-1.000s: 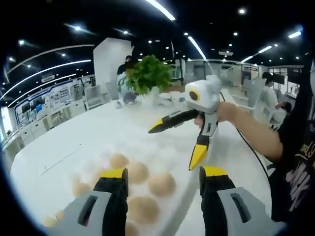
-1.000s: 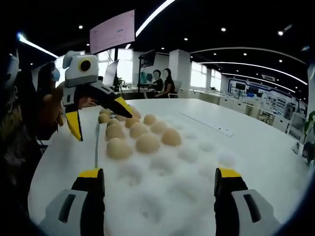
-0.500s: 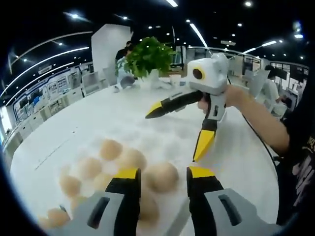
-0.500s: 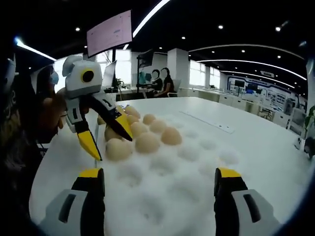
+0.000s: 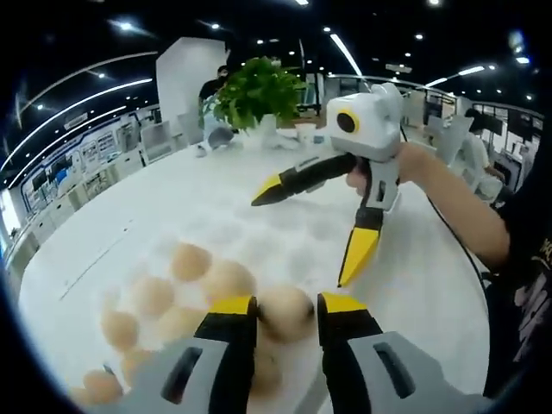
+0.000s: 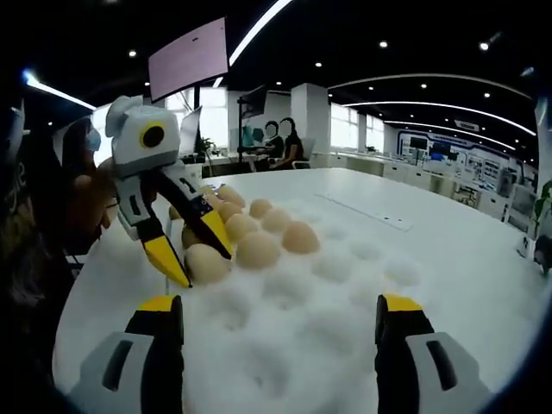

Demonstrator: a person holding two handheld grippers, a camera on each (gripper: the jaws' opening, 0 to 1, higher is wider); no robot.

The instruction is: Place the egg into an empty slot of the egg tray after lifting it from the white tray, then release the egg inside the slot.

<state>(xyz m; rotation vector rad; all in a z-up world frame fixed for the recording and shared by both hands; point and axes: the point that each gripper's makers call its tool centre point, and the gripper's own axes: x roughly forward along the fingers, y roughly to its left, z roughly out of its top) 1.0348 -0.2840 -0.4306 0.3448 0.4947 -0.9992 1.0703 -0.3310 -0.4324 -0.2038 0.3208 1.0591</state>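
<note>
A white egg tray (image 6: 345, 285) lies on the table with several tan eggs grouped at one end. My left gripper (image 5: 286, 312) has its yellow-tipped jaws pressed in on both sides of the egg (image 5: 285, 310) at the edge of that group; the egg still rests in the egg tray (image 5: 259, 233). In the right gripper view the left gripper (image 6: 200, 263) straddles that same egg (image 6: 207, 263). My right gripper (image 6: 278, 312) stands wide open low over bare slots, holding nothing. It also appears in the left gripper view as the right gripper (image 5: 306, 237), open above the tray.
The white table (image 5: 129, 207) stretches around the tray. A potted plant (image 5: 259, 90) stands at its far edge. A hand (image 5: 414, 168) and forearm hold the right gripper. People (image 6: 289, 142) sit at desks behind, under a hanging screen (image 6: 191, 59).
My left gripper has dropped toward the tray and its jaws have narrowed from wide open onto the edge egg. The right gripper has stayed open and nearly still.
</note>
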